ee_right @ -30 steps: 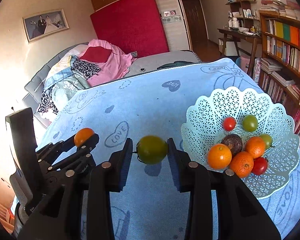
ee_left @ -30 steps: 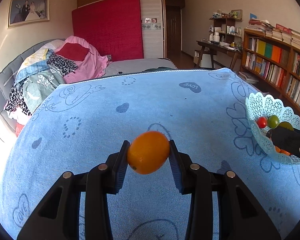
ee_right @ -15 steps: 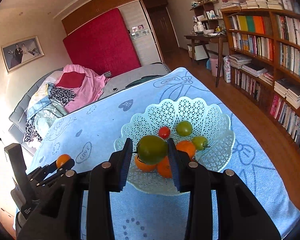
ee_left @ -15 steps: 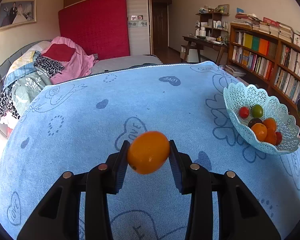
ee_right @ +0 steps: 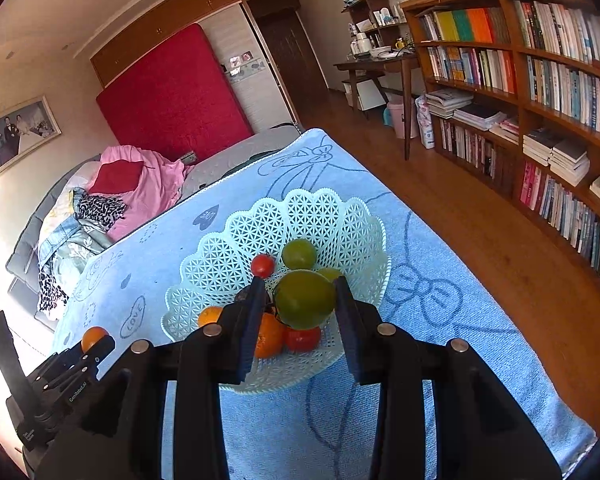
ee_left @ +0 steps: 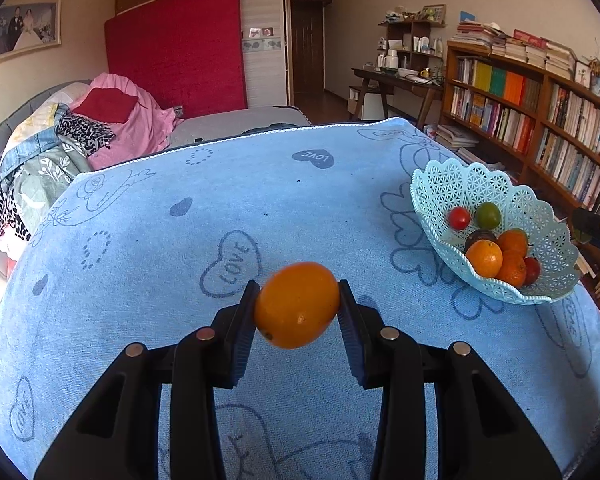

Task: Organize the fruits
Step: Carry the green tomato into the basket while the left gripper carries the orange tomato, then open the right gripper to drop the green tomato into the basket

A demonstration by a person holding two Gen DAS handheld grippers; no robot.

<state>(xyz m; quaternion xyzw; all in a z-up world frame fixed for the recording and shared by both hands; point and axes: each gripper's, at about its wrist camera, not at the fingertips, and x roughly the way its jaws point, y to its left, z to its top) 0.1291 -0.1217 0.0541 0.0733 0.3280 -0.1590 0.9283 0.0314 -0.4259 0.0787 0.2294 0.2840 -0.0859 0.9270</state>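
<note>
My left gripper (ee_left: 297, 308) is shut on an orange fruit (ee_left: 297, 305) and holds it above the blue cloth, left of the pale blue lattice basket (ee_left: 460, 176). The basket holds oranges (ee_left: 485, 258), red tomatoes (ee_left: 459, 218) and a green fruit (ee_left: 488, 215). My right gripper (ee_right: 300, 300) is shut on a green fruit (ee_right: 305, 299) and holds it over the basket (ee_right: 300, 212). The left gripper (ee_right: 96, 338) with its orange (ee_right: 93, 337) shows at the lower left of the right wrist view.
A blue towel-like cloth (ee_left: 260, 200) with heart prints covers the table. The basket stands near the cloth's right edge. Bookshelves (ee_right: 540, 80) line the right wall above a wooden floor (ee_right: 480, 216). A sofa heaped with clothes (ee_left: 80, 132) stands behind the table.
My right gripper has moved right with the green fruit, from beside the basket to above it. My left gripper has shifted toward the basket, still holding the orange.
</note>
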